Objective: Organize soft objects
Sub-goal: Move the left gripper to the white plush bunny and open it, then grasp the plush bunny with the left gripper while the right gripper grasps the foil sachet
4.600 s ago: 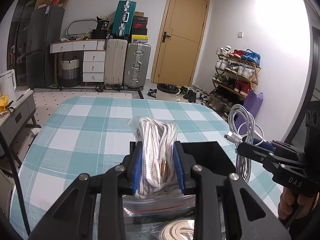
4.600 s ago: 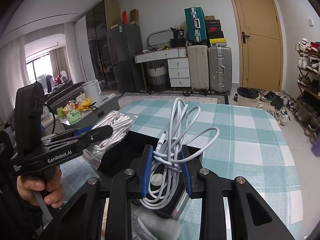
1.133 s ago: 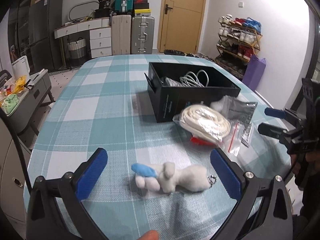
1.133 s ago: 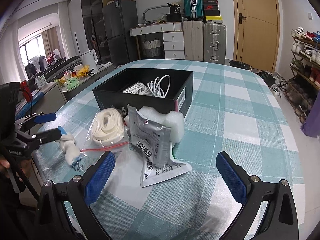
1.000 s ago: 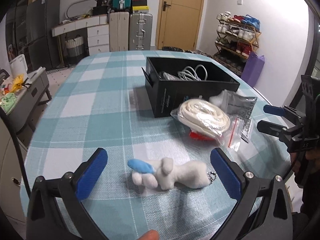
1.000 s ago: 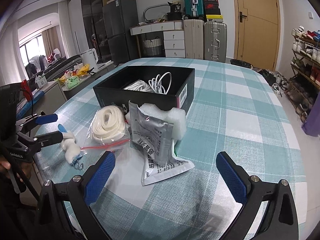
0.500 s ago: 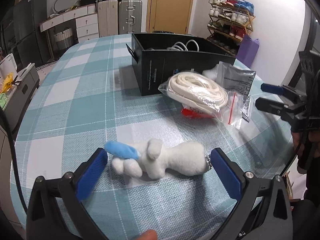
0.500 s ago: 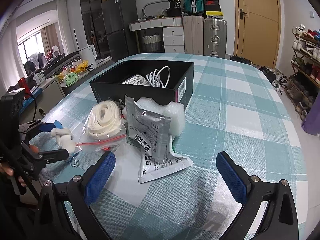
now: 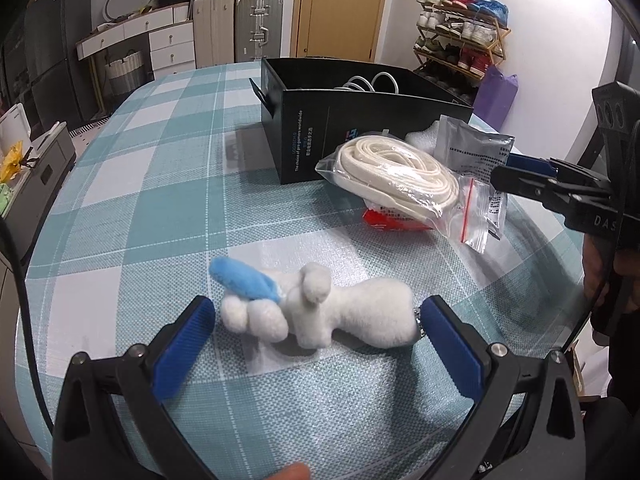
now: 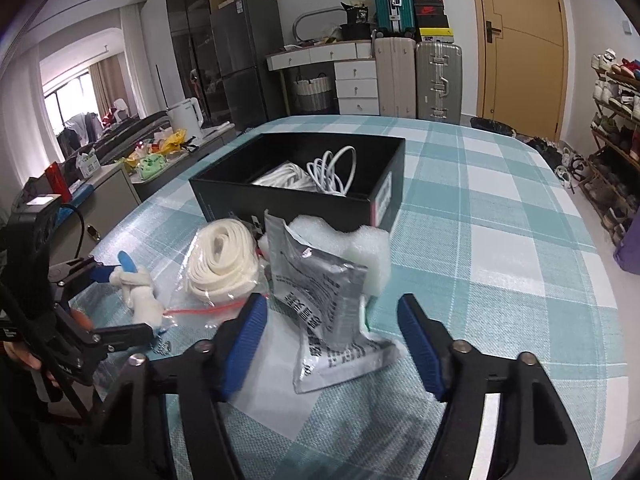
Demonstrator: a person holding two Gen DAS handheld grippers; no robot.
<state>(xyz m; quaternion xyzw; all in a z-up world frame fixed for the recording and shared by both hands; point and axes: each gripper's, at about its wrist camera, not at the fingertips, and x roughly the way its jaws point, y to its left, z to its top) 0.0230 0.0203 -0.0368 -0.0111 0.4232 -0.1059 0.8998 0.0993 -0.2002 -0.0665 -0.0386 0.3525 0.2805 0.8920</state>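
A white plush toy point(image 9: 320, 312) with a blue ear lies on the checked tablecloth point(image 9: 152, 184). My left gripper point(image 9: 316, 332) is open with its jaws on either side of the toy, not closed on it. It also shows in the right wrist view point(image 10: 116, 300). My right gripper point(image 10: 332, 336) is open, just in front of a silver foil packet point(image 10: 316, 292) that leans on white foam point(image 10: 360, 252). A bagged coil of white strap point(image 9: 396, 176) lies beside the black box point(image 9: 312, 136), which holds white cables point(image 10: 320, 174).
A red packet point(image 9: 392, 220) lies under the strap bag. The right gripper point(image 9: 560, 192) shows at the right edge of the left wrist view. The table's near edge is close below both grippers. Suitcases, drawers and a shoe rack stand beyond the table.
Both grippers dropped their cable bundles into the box and drew back. The left gripper has since lowered around the plush toy. The right gripper has come closer to the foil packet with narrower jaws.
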